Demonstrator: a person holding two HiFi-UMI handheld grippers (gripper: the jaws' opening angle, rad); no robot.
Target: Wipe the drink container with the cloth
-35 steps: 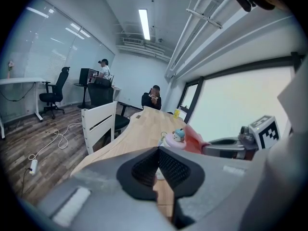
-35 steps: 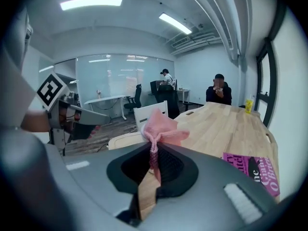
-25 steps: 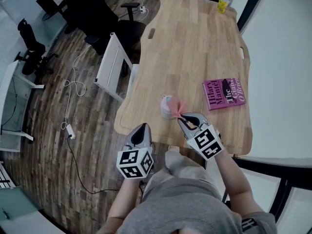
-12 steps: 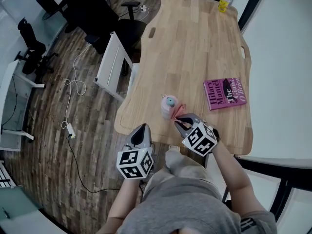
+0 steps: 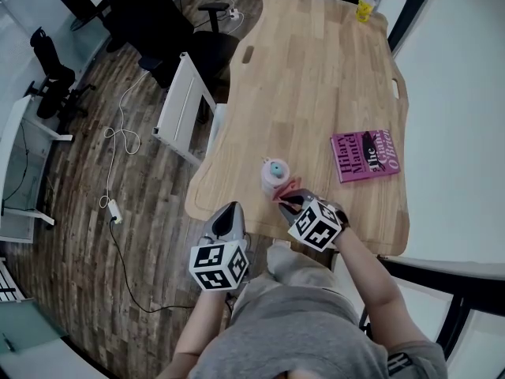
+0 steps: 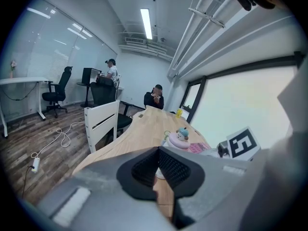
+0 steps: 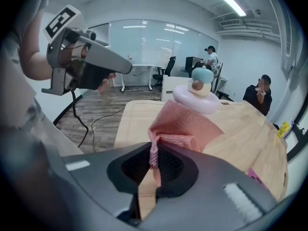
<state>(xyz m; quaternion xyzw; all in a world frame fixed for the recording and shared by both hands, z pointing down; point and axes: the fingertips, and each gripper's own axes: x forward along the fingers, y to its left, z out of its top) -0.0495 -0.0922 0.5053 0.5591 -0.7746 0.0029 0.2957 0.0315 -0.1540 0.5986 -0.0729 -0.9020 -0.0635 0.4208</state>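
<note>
From the head view, the drink container (image 5: 275, 174) is a small pink cup with a blue toy on its lid. It stands close to the near edge of the tabletop (image 5: 316, 69). The right gripper (image 5: 286, 201) is just beside it, and the pink cloth (image 5: 290, 188) is bunched between the two. The left gripper (image 5: 228, 213) hangs past the tabletop's edge, apart from the cup. It seems to be waiting, out of the way. A pink book (image 5: 365, 154) lies well apart, so it will not get bumped.

In the left gripper view, the jaws are pressed together with nothing between them. The cup shows beyond them, standing upright on the wood.

In the right gripper view, the jaws pinch one edge of the cloth tight. The rest of the cloth fans out and looks to lie against the side of the cup. Holding it by an edge leaves plenty of loose cloth to rub with. The cup has no one holding it, so I think a hard push could slide it or tip it over.
</note>
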